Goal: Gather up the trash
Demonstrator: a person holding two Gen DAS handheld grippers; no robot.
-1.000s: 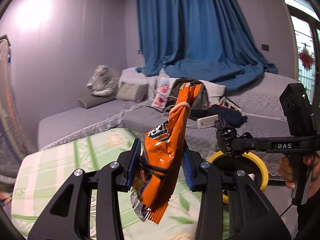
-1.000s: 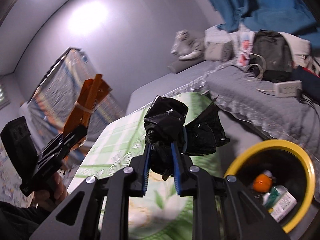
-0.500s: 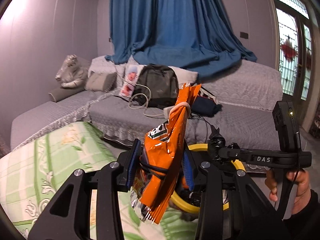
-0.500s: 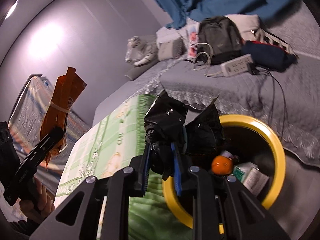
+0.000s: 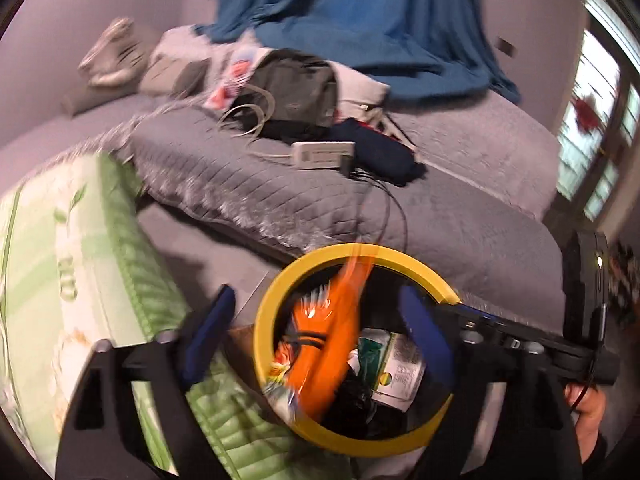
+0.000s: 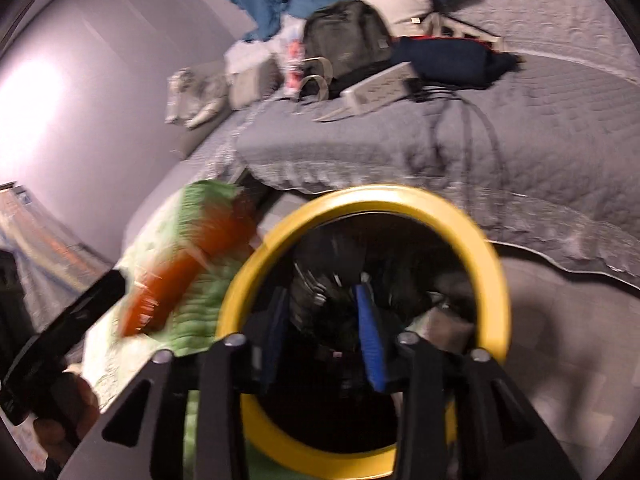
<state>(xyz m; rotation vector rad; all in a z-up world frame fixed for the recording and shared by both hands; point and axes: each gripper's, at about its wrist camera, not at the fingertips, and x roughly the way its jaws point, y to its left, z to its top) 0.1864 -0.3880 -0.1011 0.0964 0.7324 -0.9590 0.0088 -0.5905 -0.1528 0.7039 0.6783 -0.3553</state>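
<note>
Both hand-held grippers dropped over yellow bin rim (image 5: 280, 292); L (image 5: 320, 336) opening, orange wrapper (image 5: 336, 340) loose; R (image 6: 324, 320) opening.

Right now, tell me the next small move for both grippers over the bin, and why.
Probably finish opening and lift both clear. The left gripper has its jaws opening wide, pads off the orange wrapper, which is dropping into the yellow-rimmed bin. The right gripper is opening too, with the black bag between its pads over the bin.
</note>
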